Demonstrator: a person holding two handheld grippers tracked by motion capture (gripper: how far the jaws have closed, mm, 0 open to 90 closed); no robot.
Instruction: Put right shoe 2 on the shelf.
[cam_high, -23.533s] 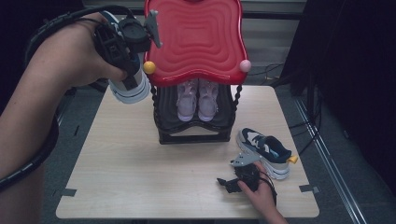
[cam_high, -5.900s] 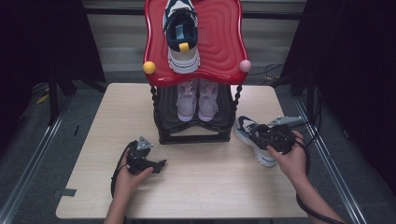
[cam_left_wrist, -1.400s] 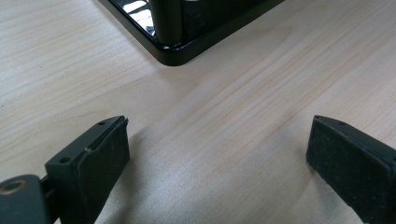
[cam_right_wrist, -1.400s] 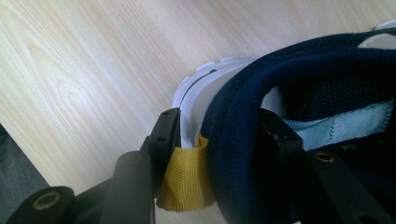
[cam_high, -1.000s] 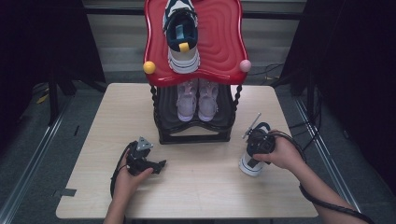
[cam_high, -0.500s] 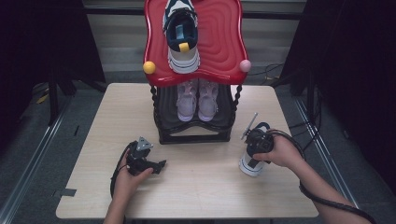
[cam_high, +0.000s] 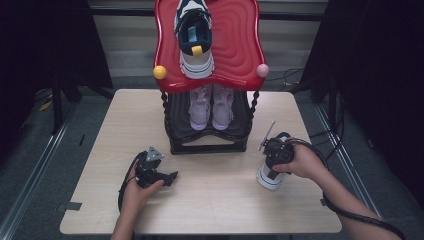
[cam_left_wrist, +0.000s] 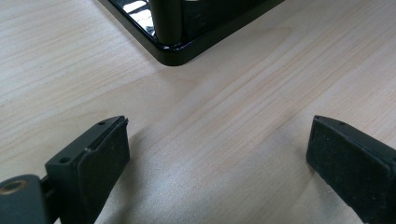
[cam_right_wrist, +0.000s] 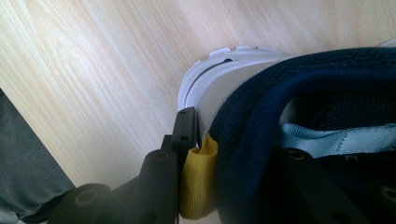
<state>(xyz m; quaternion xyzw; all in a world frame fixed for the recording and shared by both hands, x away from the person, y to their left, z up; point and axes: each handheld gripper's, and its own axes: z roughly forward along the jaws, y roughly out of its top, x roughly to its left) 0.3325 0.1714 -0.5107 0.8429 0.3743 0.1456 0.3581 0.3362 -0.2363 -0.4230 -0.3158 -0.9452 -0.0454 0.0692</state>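
I'm resting both tools over a table looking like pale wood laminate, matt, with fine straight grain. My right gripper is pinching a sneaker: navy collar showing as coarse knit cloth, yellow pull tab as woven webbing, sole as smooth white rubber, slightly shiny. My left gripper is showing matt black pads, faintly grainy like rubber. The rack base is looking like glossy black plastic, throwing reflections. The red top shelf is looking glossy, rippled plastic. The pink shoes are looking like soft mesh cloth.
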